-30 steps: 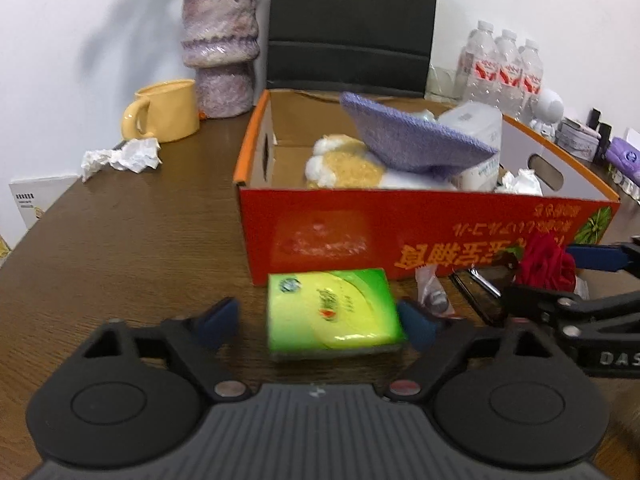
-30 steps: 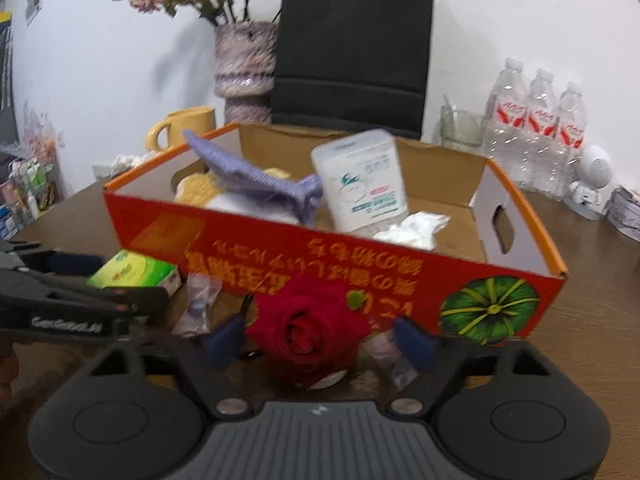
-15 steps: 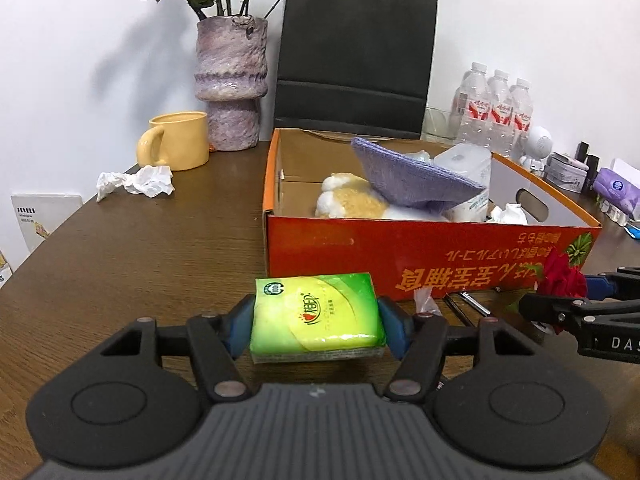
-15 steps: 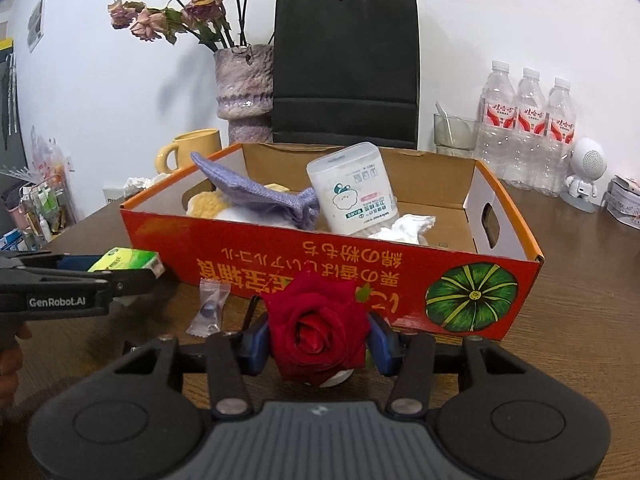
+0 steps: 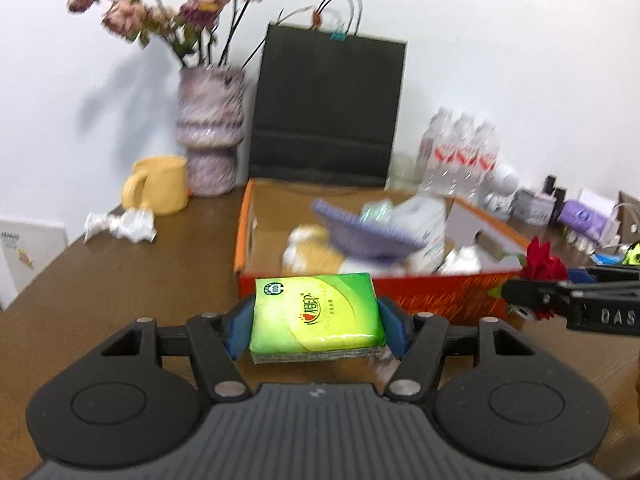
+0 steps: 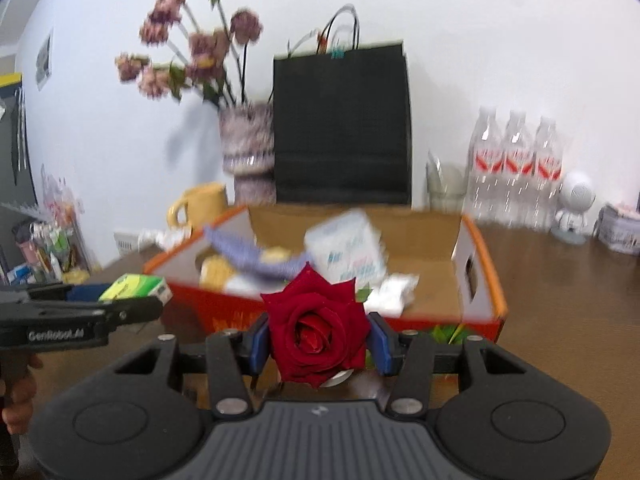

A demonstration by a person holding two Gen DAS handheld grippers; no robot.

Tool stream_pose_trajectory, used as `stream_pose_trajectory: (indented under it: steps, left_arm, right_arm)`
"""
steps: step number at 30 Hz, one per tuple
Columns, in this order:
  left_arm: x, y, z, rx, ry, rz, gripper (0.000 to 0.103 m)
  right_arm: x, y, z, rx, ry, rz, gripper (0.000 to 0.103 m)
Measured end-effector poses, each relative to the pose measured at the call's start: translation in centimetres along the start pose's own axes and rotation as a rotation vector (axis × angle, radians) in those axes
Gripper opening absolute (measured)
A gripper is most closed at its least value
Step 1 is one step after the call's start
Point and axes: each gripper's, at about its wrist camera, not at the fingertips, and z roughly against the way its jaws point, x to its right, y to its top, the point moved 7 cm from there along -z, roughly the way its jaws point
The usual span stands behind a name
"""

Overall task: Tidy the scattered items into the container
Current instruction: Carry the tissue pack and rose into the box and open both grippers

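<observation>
Left gripper level, clamping tissue pack | right gripper level, clamping rose

Left tongs clamped on a green tissue pack, held above the brown desk before the orange cardboard box. At right, right tongs gripping a red rose. Inside the box, blurred, possibly a purple cloth.

Tissue pack glossy plastic wrap. Box matt cardboard. Table smooth brown wood. Gripper housing matt ribbed black plastic. Rose velvety petals.
</observation>
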Motion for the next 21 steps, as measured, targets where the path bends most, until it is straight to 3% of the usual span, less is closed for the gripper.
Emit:
stream_pose_trajectory:
  steps: [5,10,21]
  left_arm:
    - [0.5,3.9,-0.9,0.031,-0.022,0.004,0.066]
    - [1.3,7.0,-3.7,0.070,-0.005,0.022,0.066]
    - [1.5,6.3,-12.4,-0.030,0.049,0.034,0.066]
  right_arm:
    - [2.2,3.4,-0.2,0.038,-0.032,-0.005,0.048]
    - [4.7,5.6,-3.3,0.038,-0.059,-0.026,0.048]
    - [8.5,5.4,-10.0,-0.045,-0.104,-0.056,0.049]
